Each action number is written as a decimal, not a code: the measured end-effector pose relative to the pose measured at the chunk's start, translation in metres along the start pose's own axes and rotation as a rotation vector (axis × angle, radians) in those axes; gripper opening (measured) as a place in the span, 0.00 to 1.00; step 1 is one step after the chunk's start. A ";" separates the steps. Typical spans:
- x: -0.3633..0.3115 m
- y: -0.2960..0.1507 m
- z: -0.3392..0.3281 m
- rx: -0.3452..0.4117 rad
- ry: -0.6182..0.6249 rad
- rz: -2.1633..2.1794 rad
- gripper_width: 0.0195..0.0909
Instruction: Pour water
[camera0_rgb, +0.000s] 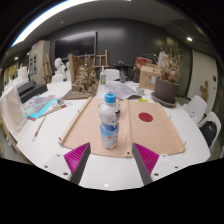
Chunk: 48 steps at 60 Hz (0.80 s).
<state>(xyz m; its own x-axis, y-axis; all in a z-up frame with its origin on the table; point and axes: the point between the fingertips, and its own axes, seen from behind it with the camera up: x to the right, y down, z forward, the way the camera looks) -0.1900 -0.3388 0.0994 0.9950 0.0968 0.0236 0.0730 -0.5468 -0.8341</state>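
Workshop clutter fills the room behind your white tabletop (45, 150), with wooden frames stacked at the back, but start at the claw. Your gripper (111, 160) is spread wide and holds nothing; the magenta pads (76, 156) sit well apart at the near edge of a tan board (88, 120) that lies on the tabletop. Just ahead of the fingers and centred between them, a clear water bottle (109, 118) with a blue cap stands upright on that board, apart from both fingers. Beyond it, toward the board's far right part, lies a small red round thing (146, 117); whether it is a cup or a lid you cannot tell. As a judgement: the bottle is tall and narrow, so if you close off-centre or nudge it with one finger first, it may tip. Squeezing soft plastic too hard could also make it slip or spill.
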 end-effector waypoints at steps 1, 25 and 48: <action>-0.003 -0.002 0.007 0.008 0.002 0.003 0.93; 0.005 -0.022 0.134 0.130 0.134 0.021 0.68; 0.003 -0.028 0.131 0.155 0.149 0.048 0.22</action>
<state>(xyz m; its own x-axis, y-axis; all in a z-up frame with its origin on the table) -0.1976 -0.2143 0.0506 0.9969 -0.0571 0.0532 0.0250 -0.4125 -0.9106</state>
